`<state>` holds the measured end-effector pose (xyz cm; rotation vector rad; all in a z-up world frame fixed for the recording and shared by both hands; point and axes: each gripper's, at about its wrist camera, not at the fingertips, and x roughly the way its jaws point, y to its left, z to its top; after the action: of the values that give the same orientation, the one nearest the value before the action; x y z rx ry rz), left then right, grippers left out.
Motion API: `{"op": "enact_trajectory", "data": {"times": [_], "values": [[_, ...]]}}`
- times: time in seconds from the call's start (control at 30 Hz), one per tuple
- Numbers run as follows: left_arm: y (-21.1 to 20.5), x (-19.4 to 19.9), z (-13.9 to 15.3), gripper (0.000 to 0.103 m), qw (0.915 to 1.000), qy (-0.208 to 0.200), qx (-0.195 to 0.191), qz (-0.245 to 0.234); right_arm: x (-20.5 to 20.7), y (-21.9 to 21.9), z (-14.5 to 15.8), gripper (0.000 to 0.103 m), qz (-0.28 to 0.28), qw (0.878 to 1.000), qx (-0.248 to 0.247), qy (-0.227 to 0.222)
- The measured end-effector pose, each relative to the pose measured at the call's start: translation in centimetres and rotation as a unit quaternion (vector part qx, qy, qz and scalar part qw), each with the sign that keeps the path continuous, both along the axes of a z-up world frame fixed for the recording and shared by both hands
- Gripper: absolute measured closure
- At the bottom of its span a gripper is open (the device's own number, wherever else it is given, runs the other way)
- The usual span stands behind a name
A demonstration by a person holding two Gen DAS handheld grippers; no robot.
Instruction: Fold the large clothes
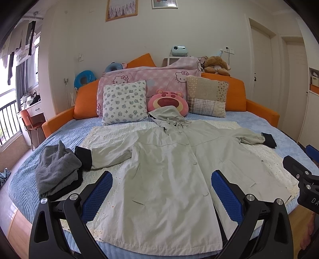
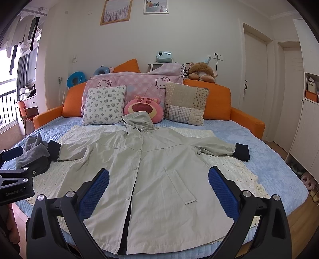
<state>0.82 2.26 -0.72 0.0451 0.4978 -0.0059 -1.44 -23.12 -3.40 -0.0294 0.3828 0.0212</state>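
Slippers (image 2: 308, 182) on the floor off my right claw's far right show only from that wrist, as does the dark strip down the coat's (image 2: 151, 177) opening; my left wrist alone shows a bare foot (image 1: 310, 229) at the lower right. The coat lies front up and spread flat on a pale blanket (image 2: 45, 179) over the blue bed (image 2: 269, 159), straight ahead of both claws, hood far, hem near, sleeves out to each side. A grey heap (image 1: 56, 171) sits left of my left claw (image 1: 161, 191). Cushions (image 1: 124, 102) and an orange headboard (image 1: 237, 93) stand beyond, under a white wall with two pictures (image 2: 116, 12). Both claws hover above the hem, level and side by side; my right claw (image 2: 158, 188) gapes wide and empty, the left likewise.
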Motion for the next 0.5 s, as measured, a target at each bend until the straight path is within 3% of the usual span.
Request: {"op": "enact_trajectory", "data": {"times": [0.5], "values": [[-0.87, -0.17, 0.29, 0.003, 1.0000, -0.001, 0.000, -0.001, 0.11, 0.22, -0.45, 0.005, 0.001, 1.000, 0.000, -0.002]]}}
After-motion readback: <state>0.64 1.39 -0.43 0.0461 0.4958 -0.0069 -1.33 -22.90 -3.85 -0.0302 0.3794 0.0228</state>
